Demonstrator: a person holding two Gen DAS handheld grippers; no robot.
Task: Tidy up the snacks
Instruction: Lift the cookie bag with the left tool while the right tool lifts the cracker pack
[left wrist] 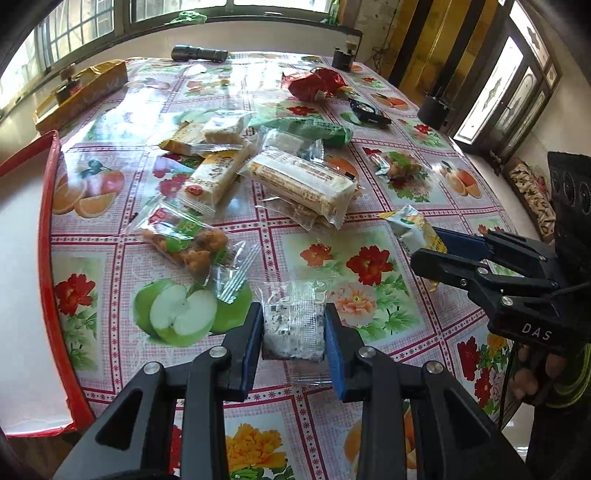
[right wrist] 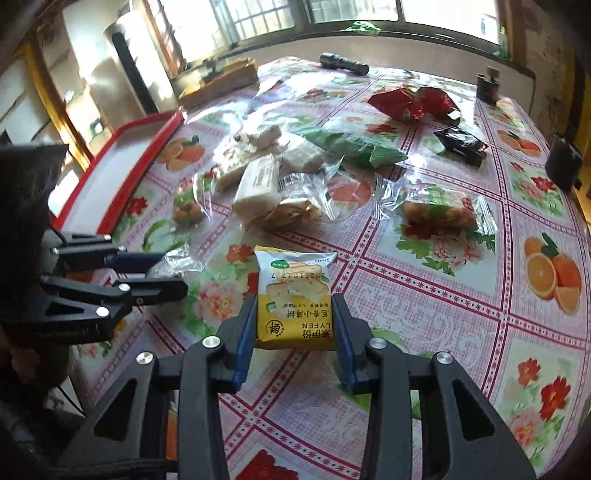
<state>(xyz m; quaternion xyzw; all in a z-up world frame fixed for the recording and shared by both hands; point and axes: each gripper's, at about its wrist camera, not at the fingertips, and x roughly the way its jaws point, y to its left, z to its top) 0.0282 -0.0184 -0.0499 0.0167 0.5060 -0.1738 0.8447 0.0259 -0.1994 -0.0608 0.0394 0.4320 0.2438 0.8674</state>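
The left gripper [left wrist: 293,332] clenched a speckled white snack [left wrist: 293,328]; the right gripper [right wrist: 295,321] grasped a yellow cracker packet [right wrist: 295,295]. The red tray [left wrist: 46,221] at nine o'clock looked empty; most snacks [left wrist: 258,173] lay heaped at twelve.

Daylit barred windows [left wrist: 85,29] behind a table [left wrist: 369,236] in floral oilcloth.

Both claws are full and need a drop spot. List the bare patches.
The red-rimmed tray is bare inside. The near tablecloth between the left claw and right claw is open. The strip between the torch and the red bag is free. The mid-table snack pile is crowded.
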